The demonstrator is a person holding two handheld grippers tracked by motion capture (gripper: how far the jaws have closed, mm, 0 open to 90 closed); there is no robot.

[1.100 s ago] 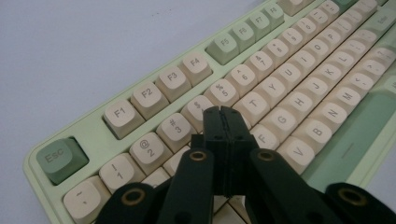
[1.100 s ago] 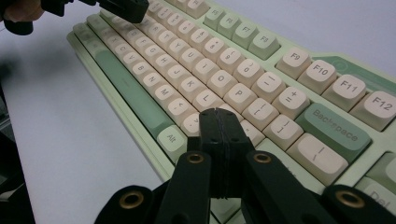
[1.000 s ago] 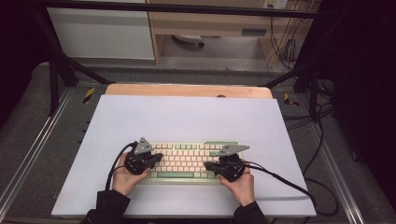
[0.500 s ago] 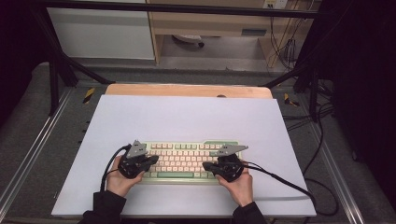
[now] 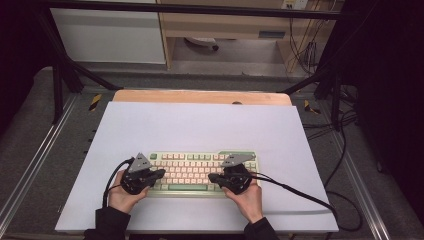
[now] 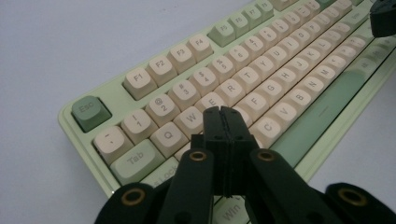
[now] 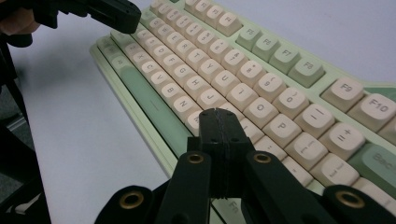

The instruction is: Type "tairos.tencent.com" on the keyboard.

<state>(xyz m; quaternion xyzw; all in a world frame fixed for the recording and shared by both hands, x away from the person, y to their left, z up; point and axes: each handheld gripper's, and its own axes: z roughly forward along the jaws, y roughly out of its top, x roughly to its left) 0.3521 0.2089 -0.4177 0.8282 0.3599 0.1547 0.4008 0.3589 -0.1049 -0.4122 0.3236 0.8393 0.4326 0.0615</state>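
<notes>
A pale green keyboard [image 5: 195, 161] with cream keys lies on the white mat [image 5: 200, 125], near its front edge. My left gripper [image 5: 160, 173] hovers over the keyboard's left end, jaws shut with nothing between them. In the left gripper view its tip [image 6: 222, 112] sits just above the letter keys near W and E on the keyboard [image 6: 261, 51]. My right gripper [image 5: 212, 177] is over the right half, also shut and empty. In the right gripper view its tip [image 7: 218, 114] hangs above the keys beside the space bar of the keyboard [image 7: 224, 56]. Both tips point inward at each other.
A wooden table edge [image 5: 200, 96] shows beyond the mat. Black cables [image 5: 300, 192] trail from the right gripper across the mat to the right. Metal frame rails [image 5: 30, 165] run along both sides. The other gripper [image 7: 107, 11] appears at the top left of the right gripper view.
My left gripper has slid a little left and toward the front edge of the keyboard. The right gripper has barely shifted. Both jaws stay shut.
</notes>
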